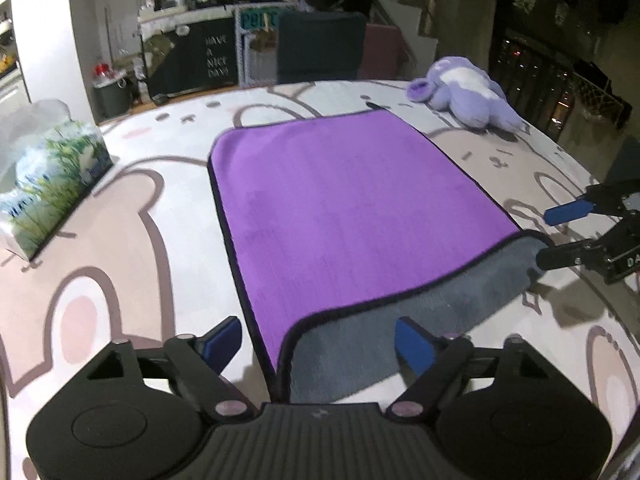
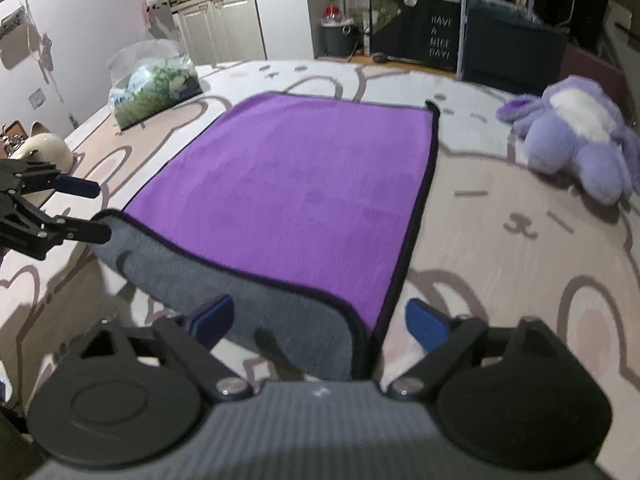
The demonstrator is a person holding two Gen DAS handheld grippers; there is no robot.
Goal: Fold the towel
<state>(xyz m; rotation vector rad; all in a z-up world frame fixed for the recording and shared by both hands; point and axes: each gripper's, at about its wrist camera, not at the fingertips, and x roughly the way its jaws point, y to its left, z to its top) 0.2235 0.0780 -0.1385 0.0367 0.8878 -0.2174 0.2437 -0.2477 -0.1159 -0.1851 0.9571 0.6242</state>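
Note:
A purple towel (image 1: pixel 340 200) with a black hem and grey underside lies on the patterned table cover, folded so the purple top layer stops short and a grey strip (image 1: pixel 400 320) shows along the near edge. It also shows in the right wrist view (image 2: pixel 292 196). My left gripper (image 1: pixel 318 344) is open, its blue pads either side of the towel's near left corner. My right gripper (image 2: pixel 320 322) is open over the near right corner. Each gripper shows in the other's view, the right gripper (image 1: pixel 560 236) and the left gripper (image 2: pixel 98 210), open at the grey strip's ends.
A tissue pack (image 1: pixel 48 176) lies at the left of the table. A purple plush toy (image 1: pixel 468 92) lies at the far right. A white rounded object (image 2: pixel 42 152) sits at the left edge. Cabinets and a dark chair stand beyond the table.

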